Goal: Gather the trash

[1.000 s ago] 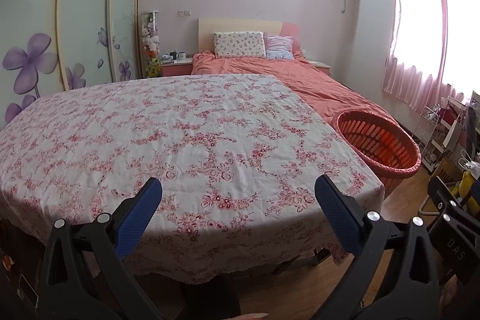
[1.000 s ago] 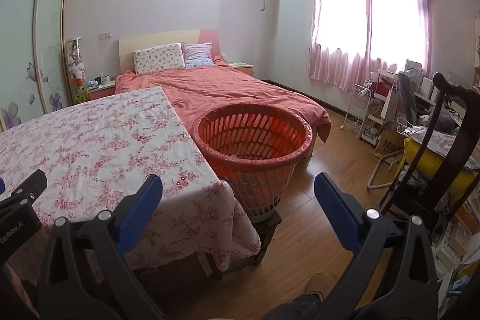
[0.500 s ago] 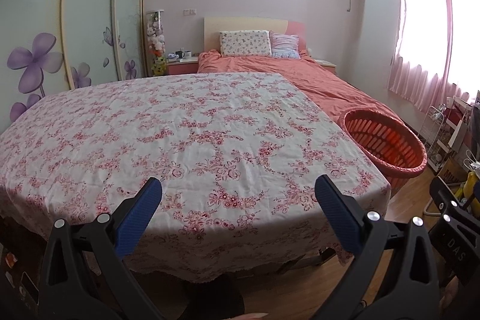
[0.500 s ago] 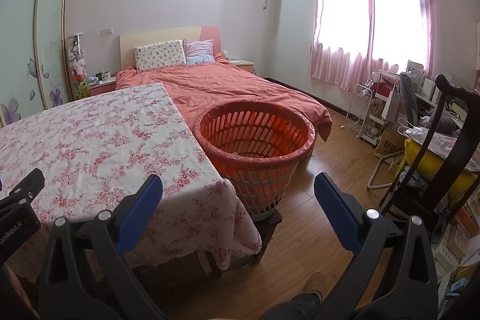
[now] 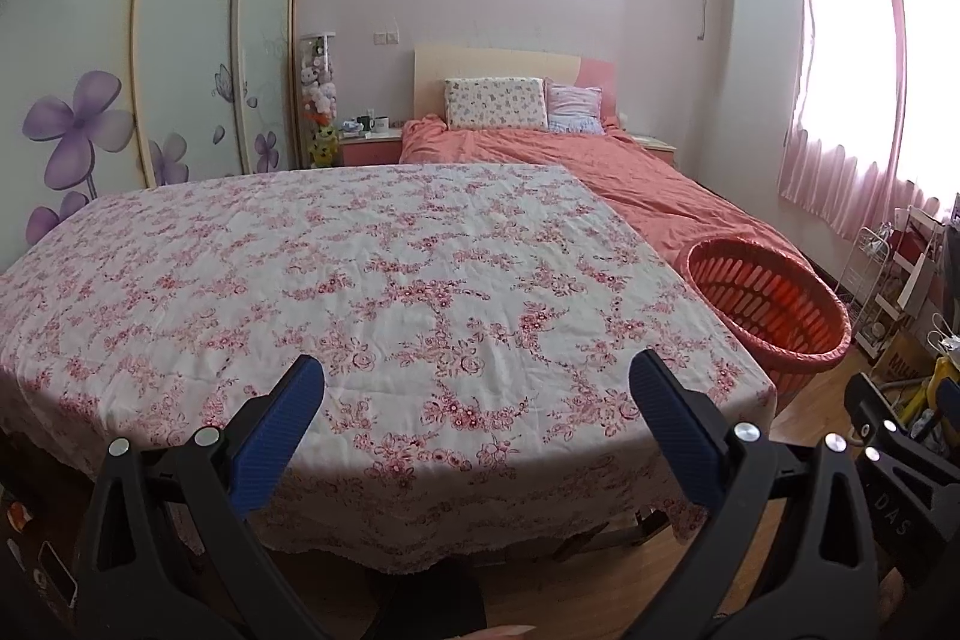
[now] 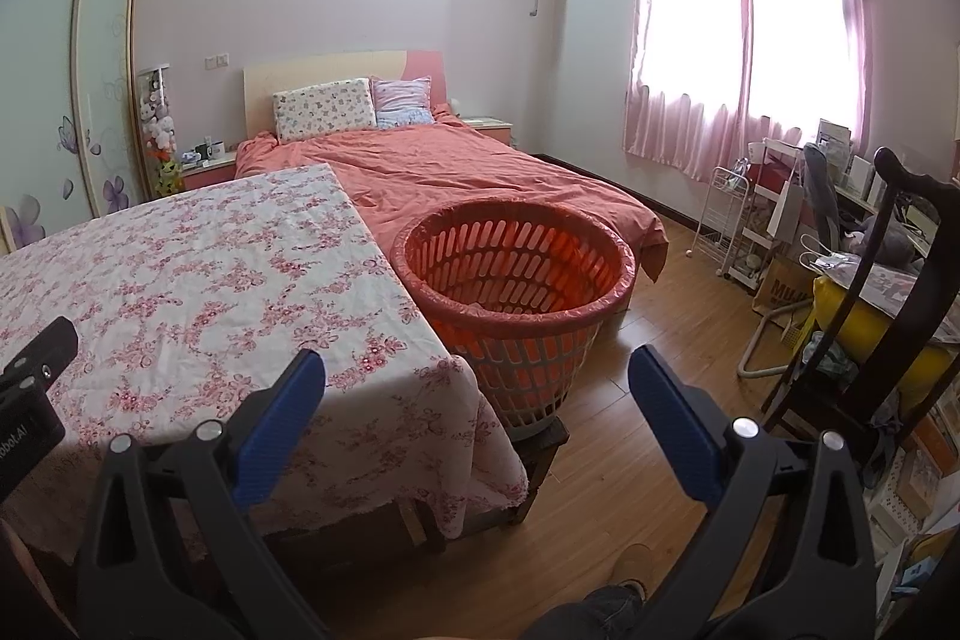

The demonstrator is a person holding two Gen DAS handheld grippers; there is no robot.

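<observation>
A bedroom held a coral-covered bed (image 6: 480, 166) and, in front of it, a table under a floral cloth (image 5: 336, 292). An orange slatted basket (image 6: 516, 292) stood just beside the table's right edge. The left gripper (image 5: 477, 400) and right gripper (image 6: 477, 400) both gaped wide, holding nothing.

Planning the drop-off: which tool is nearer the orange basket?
Right. The right tool is open, with the orange basket just ahead; the left tool faces the table, basket off to its right.
</observation>
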